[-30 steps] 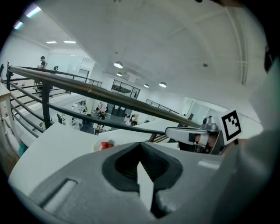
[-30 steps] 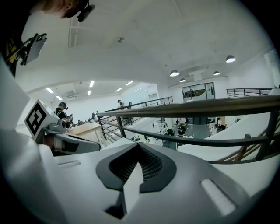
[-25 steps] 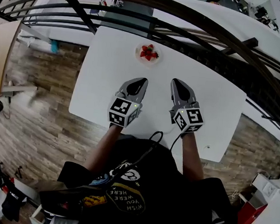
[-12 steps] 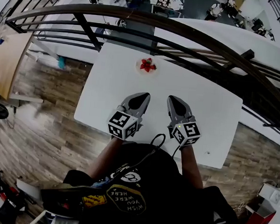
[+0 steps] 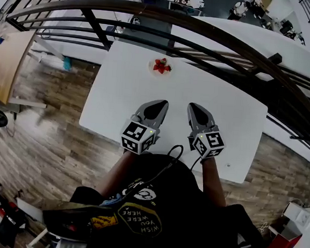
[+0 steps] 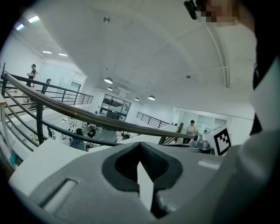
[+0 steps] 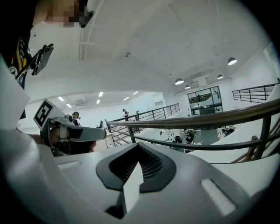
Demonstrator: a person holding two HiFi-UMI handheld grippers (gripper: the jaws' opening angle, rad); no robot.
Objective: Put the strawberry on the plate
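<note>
On a small white plate (image 5: 161,67) at the far middle of the white table (image 5: 120,90) lies a red strawberry (image 5: 161,65). My two grippers rest side by side near the table's front edge, well short of the plate. The left gripper (image 5: 157,104) (image 6: 141,165) has its jaws pressed together with nothing between them. The right gripper (image 5: 193,108) (image 7: 137,165) is likewise shut and empty. Both gripper views look up over the closed jaws at a railing and ceiling, so neither shows the plate or the strawberry.
A dark curved railing (image 5: 216,37) runs just behind the table's far edge. Wooden floor (image 5: 41,132) lies to the left and right. The person's torso fills the bottom of the head view. Distant people stand in the hall in the gripper views.
The head view has shifted slightly. Both grippers stay shut and side by side near the front edge, and the strawberry remains on the plate.
</note>
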